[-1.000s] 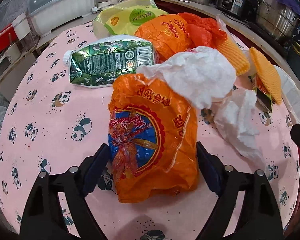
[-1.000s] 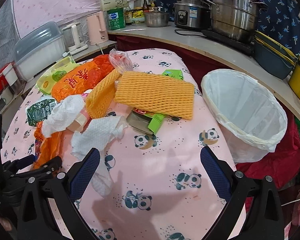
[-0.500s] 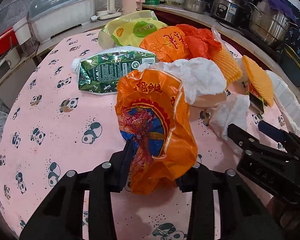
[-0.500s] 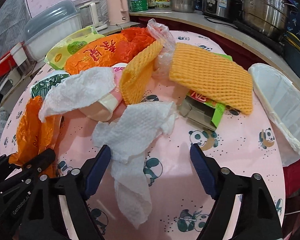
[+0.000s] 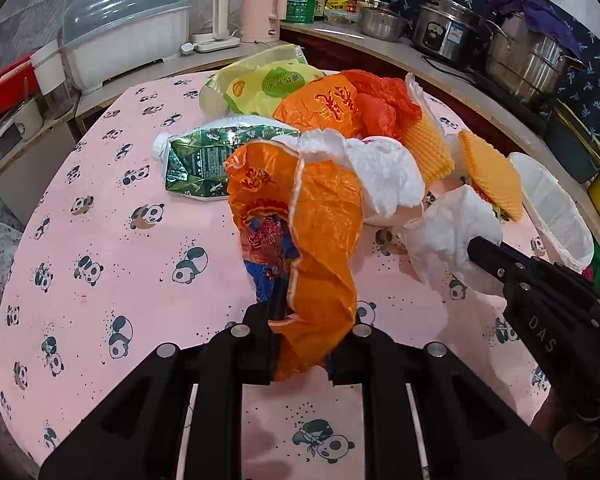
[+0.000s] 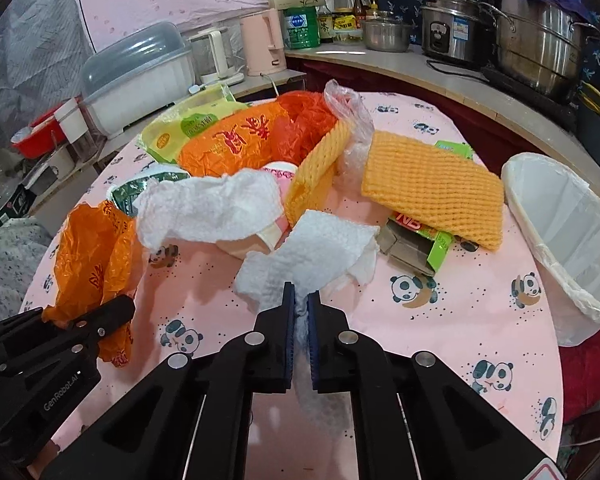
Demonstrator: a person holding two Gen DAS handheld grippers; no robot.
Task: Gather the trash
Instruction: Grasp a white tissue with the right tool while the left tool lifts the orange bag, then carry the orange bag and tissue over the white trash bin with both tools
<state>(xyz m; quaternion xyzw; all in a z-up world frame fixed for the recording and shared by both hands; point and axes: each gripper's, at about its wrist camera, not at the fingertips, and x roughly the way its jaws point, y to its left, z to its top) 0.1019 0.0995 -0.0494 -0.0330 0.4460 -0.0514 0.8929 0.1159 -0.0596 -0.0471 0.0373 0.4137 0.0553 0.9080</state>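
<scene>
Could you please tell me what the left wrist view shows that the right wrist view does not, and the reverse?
Only the left view shows the whole green carton. Only the right view shows the green box and the clear bag. Both show the left gripper shut on the orange wrapper, the right gripper shut on a paper towel, and the bin.

Round tabletop (image 6: 452, 320) in pink panda-print cloth. Lying on it: green foil carton (image 5: 204, 160), yellow-green bag (image 5: 268, 84), orange printed bag (image 6: 236, 138) with red plastic behind it, two orange foam nets (image 6: 432, 188), open green box (image 6: 416, 246), white-lined bin (image 6: 572, 232) at the right edge.
</scene>
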